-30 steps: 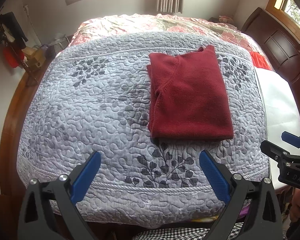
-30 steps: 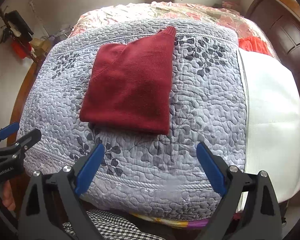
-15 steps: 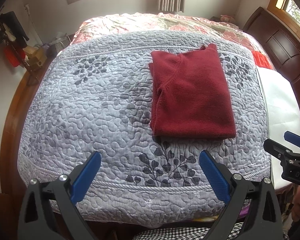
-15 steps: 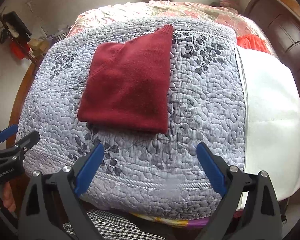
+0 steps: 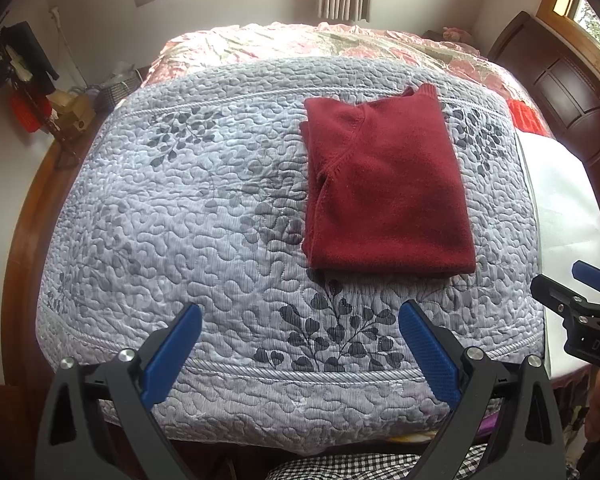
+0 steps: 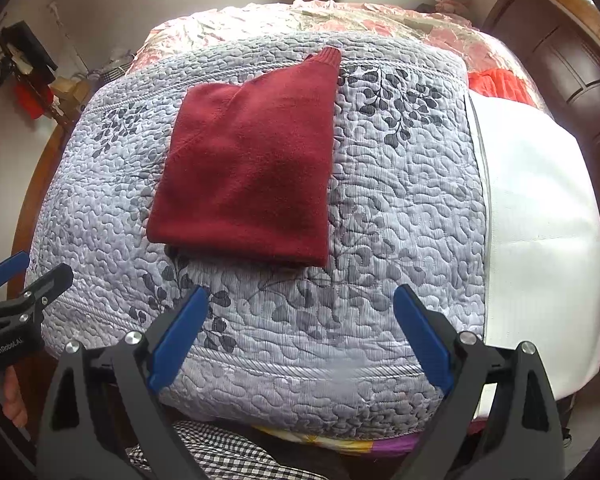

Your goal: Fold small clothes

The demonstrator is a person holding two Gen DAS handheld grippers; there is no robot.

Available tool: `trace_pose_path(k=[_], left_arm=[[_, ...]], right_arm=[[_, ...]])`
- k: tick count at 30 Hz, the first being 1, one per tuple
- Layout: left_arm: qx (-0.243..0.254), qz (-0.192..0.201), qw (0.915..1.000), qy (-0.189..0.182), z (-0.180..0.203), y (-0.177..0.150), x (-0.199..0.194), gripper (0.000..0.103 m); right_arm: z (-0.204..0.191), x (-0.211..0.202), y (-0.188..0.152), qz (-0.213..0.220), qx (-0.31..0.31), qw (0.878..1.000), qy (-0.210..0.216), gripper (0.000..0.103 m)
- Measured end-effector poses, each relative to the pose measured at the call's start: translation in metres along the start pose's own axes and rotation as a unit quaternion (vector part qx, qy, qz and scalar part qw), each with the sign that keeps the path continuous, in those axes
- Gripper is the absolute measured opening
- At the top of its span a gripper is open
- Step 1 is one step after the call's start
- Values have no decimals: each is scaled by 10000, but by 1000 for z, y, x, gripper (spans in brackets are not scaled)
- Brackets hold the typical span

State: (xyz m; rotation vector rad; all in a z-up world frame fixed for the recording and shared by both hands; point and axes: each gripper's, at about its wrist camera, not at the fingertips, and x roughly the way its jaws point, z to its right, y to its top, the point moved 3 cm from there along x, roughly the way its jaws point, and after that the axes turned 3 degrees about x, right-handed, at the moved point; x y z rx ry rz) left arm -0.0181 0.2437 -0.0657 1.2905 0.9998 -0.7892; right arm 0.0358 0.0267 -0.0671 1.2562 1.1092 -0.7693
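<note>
Fig. Both wrist views, sweater (image 5: 388,192) folded on quilt (image 5: 180,220).

Sweater: dark red knit, lies as a compact rectangle w/ one cuff poking out at the far edge; sits flat on the quilt, right of centre in left view, well apart from both grippers. Edges look squared, so fold appears done or nearly so (judgement).

L gripper (image 5: 300,344): jaws spread wide, nothing between them; hangs over near edge of bed (image 5: 24,208), clear of fabric.

R gripper (image 6: 300,328): likewise wide apart & empty, near edge, beside the L one.

Both held back & empty prob. because no grasp is needed at this stage; stand-off keeps pads from dragging the finished fold.

White sheet (image 6: 540,200): bare strip right of quilt, poss. a spot for stacking; cannot tell.
</note>
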Motion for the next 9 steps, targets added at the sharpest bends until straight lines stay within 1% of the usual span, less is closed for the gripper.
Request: trace_pose_path(k=[1,9], left_arm=[[-1,2,10000,-2,0,0,0,99],[24,29,10000,34,-1,1,0,99]], right_arm=[[-1,1,0,-29,-9,10000,-1,94],[-3,1,0,-40,-36,10000,-62,95]])
